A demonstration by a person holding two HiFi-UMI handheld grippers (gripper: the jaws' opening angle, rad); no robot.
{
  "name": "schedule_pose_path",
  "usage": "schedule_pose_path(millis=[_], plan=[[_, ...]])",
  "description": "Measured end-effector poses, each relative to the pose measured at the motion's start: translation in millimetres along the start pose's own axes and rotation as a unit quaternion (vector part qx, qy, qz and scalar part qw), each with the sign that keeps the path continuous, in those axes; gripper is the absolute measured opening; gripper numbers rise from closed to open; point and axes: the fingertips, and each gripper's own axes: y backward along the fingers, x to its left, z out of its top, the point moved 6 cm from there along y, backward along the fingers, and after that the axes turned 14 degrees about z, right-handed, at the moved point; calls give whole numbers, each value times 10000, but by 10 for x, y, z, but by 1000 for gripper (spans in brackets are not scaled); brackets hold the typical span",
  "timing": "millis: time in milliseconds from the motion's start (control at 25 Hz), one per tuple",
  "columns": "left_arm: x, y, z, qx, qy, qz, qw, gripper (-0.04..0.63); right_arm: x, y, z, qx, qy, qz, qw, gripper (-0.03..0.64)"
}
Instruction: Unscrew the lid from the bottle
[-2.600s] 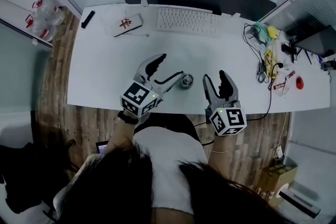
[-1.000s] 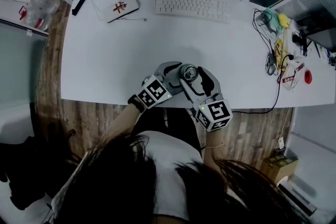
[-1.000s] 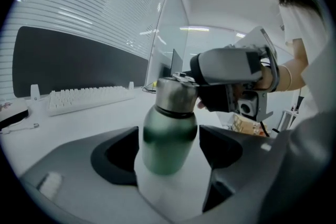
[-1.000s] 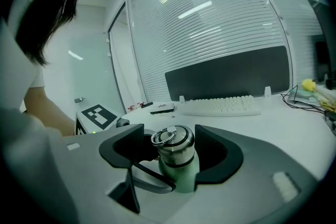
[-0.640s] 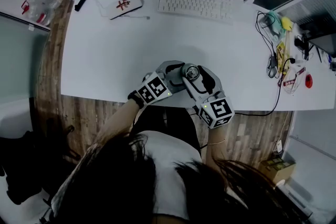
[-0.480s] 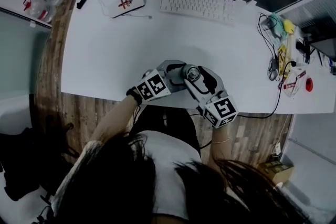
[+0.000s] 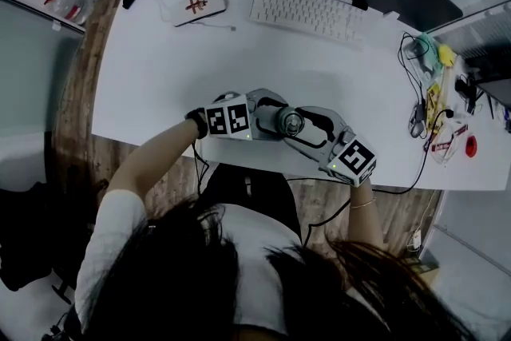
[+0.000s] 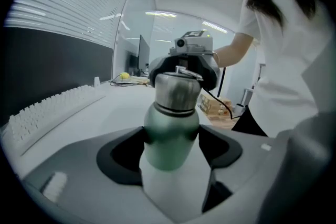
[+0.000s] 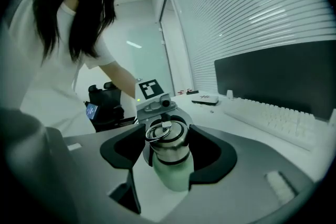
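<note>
Head view: the bottle [image 7: 290, 122] stands upright on the white worktop [image 7: 160, 84], near its front edge. The left gripper [image 7: 274, 119] has its fingers clamped on the green body. The right gripper [image 7: 303, 126] has its fingers clenched around the steel lid [image 9: 167, 147].

left gripper [image 7: 271, 114] and right gripper [image 7: 307, 126] flanking bottle [image 7: 290, 122] at white desk's [image 7: 160, 68] front edge, keyboard [image 7: 307, 10] behind
</note>
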Motion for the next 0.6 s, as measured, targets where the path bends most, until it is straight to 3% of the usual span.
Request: schedule_pose_path(millis=[200,320,480,600], plan=[[37,-22,24,135,-301,-420,9986,380,-66,-3,20,567,249,862,9944,262],[48,-22,28,156,-378,-536,9977,380,-88,-29,37,789,287,1061,9908,262],[25,-18,18,110,-263,-302,9991,380,-10,11,47,565,-53,589,9966,265],[-15,-5,-9,-28,47,61,10000,380,89,70,73,-121,-368,-443,9983,273]])
